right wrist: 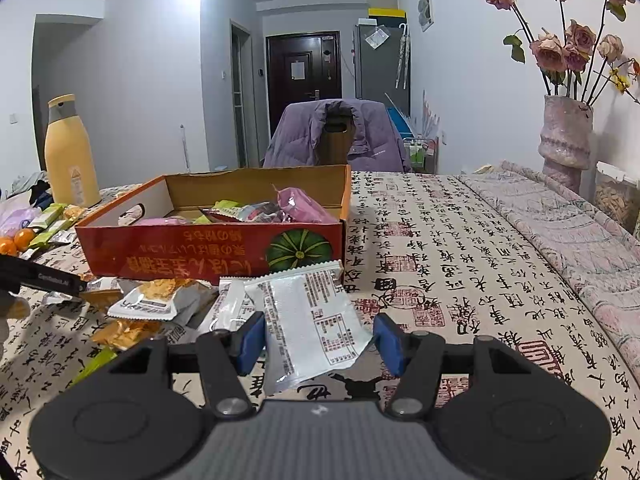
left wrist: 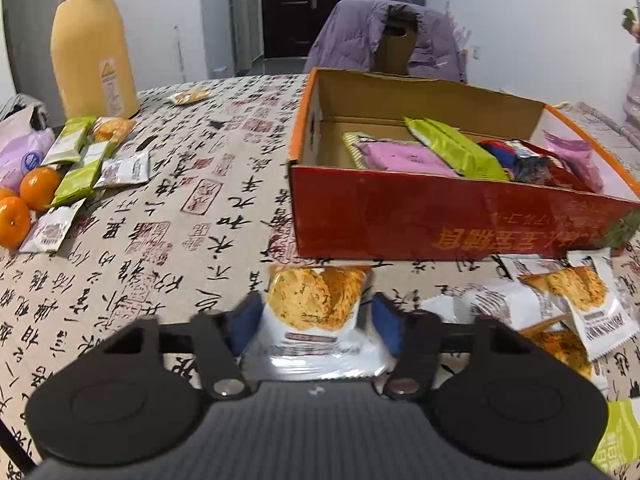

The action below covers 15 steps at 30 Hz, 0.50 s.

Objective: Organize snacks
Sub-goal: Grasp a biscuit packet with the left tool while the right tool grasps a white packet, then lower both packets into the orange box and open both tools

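Two sets of tongs, each with a snack packet between blue pads. Left gripper (left wrist: 316,316) clamped on a cracker packet (left wrist: 316,312), pads pressing its two side edges, packet just off the patterned tablecloth (left wrist: 192,184) in front of the red cardboard box (left wrist: 440,224). Right gripper (right wrist: 316,336) clamped on a silvery packet (right wrist: 312,320), printed back facing up, tilted, its top corner reaching toward the box's front wall (left pad clearly touching, right pad pressing the lower corner only).

Judged as light, thin, crinkly foil: soft at the sealed edges, slippery on the flat faces, crackers inside brittle and easily crushed. Better taken across the narrow width near the middle, gently, than by a corner, where the packet may swing or slide out.

Further out, more cracker packets (left wrist: 580,300) heaped just right of the left gripper, green packets (left wrist: 80,160) and oranges (left wrist: 28,200) well apart at the far left near a yellow bottle (left wrist: 92,40). Box already partly filled with pink and green packets, plenty of room left.
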Available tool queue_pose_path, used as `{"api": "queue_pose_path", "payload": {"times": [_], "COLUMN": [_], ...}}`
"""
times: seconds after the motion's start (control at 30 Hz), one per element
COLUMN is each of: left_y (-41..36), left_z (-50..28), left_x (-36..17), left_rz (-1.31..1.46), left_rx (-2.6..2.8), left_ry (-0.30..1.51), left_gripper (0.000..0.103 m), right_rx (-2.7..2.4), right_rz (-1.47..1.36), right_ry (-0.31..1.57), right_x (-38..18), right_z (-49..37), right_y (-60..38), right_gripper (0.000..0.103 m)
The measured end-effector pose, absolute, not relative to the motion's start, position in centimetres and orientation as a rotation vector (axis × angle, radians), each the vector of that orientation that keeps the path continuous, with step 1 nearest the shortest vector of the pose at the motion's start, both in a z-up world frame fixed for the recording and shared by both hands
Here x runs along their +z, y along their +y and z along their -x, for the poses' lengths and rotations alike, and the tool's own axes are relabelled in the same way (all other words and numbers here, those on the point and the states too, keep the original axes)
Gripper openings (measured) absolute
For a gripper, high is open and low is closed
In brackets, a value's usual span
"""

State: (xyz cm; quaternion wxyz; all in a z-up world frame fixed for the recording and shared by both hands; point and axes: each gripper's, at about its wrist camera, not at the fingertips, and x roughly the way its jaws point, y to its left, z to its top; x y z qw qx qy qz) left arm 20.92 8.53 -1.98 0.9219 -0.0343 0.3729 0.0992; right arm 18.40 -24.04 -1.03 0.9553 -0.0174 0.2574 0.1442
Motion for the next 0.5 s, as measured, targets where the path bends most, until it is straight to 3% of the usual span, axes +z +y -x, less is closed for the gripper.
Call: {"api": "queue_pose_path", "payload": {"times": [0.17,0.5], "left_y": [8.2,7.9], "left_z": [-20.0,-17.0], "left_x": [-1.8,1.4], "left_rz": [0.065,0.075], "left_rx": [0.196,0.191], "left_ry": [0.733,0.57], "left_gripper": [0.042,0.042], "right_rx": [0.294,0.311], "right_rz": [0.037,0.031], "right_ry": [0.523,0.489], "right_x": [-1.1,0.0], "right_z": [-18.3,-18.4], "right_y": [-23.9,-23.1], "right_gripper": [0.058,0.058]}}
